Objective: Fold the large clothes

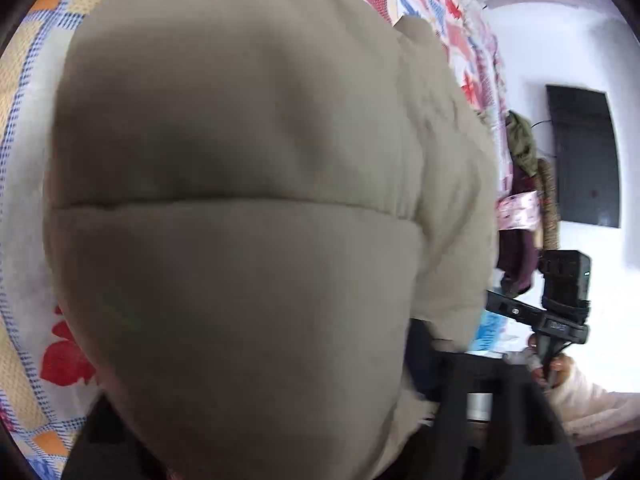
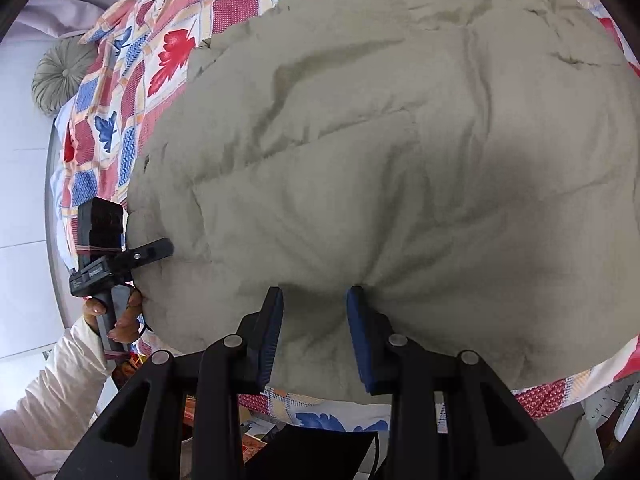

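A large beige padded jacket [image 2: 400, 152] lies spread on a bed with a patchwork cover [image 2: 132, 92]. My right gripper [image 2: 316, 300] sits at the jacket's near edge with its blue-padded fingers [image 2: 272, 332] closed in on a bunch of the fabric. My left gripper shows in the right wrist view [image 2: 160, 250] at the jacket's left edge, its tip pressed into the fabric. In the left wrist view the jacket [image 1: 240, 200] fills the frame and hides my own fingers. The right gripper shows there at the right [image 1: 504, 308].
The patchwork cover [image 1: 24, 160] surrounds the jacket. A round grey cushion [image 2: 60, 76] lies at the bed's far left. A dark panel [image 1: 584, 160] hangs on the white wall, with clothes [image 1: 520, 200] piled beside it. Boxes and clutter [image 2: 260, 432] sit below the bed's near edge.
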Demonstrator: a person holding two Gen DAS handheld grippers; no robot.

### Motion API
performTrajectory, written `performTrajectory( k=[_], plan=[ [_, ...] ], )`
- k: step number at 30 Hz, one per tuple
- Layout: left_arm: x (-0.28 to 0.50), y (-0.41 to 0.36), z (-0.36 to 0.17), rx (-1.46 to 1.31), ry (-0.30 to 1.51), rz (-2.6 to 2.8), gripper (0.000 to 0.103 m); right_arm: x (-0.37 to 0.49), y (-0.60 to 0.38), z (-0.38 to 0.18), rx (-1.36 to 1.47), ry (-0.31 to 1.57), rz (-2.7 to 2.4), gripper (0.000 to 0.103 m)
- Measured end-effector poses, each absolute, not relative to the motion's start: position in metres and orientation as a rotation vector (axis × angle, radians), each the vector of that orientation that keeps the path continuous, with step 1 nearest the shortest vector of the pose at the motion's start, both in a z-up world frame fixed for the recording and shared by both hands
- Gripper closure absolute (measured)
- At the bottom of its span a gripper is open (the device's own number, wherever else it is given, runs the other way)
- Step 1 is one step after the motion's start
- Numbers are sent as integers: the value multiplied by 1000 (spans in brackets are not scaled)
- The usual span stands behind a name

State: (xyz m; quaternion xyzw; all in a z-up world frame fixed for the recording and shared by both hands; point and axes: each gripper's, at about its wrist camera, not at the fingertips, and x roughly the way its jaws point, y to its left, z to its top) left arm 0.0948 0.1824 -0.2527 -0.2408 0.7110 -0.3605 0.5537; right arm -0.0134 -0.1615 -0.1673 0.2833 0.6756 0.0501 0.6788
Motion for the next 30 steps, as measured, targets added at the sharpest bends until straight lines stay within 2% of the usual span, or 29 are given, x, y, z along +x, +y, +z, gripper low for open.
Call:
performTrajectory(
  k=[2, 4, 5, 6, 13, 19, 25, 30],
  plan=[
    [93, 187, -245, -599, 1666, -851, 70, -11, -162, -157, 602, 1476, 102, 67],
    [91, 185, -235, -597, 1658, -851, 74, -8, -166, -147, 571, 1416, 82, 71],
    [89, 185, -229, -603, 1654, -849, 75, -5, -167, -143, 555, 1391, 72, 84],
    [88, 185, -223, -611, 1650, -849, 75, -2, -167, -142, 545, 1379, 67, 89],
    [76, 168, -147, -643, 1579, -879, 76, 26, -162, -175, 577, 1324, 77, 90],
    [66, 109, -85, -605, 1526, -900, 76, 45, -173, -216, 771, 1301, 91, 90],
    [64, 34, -65, -555, 1534, -869, 75, 47, -179, -235, 820, 1302, 130, 94],
    [61, -8, -59, -510, 1557, -857, 75, 43, -202, -244, 994, 1320, 174, 96]
  ],
)
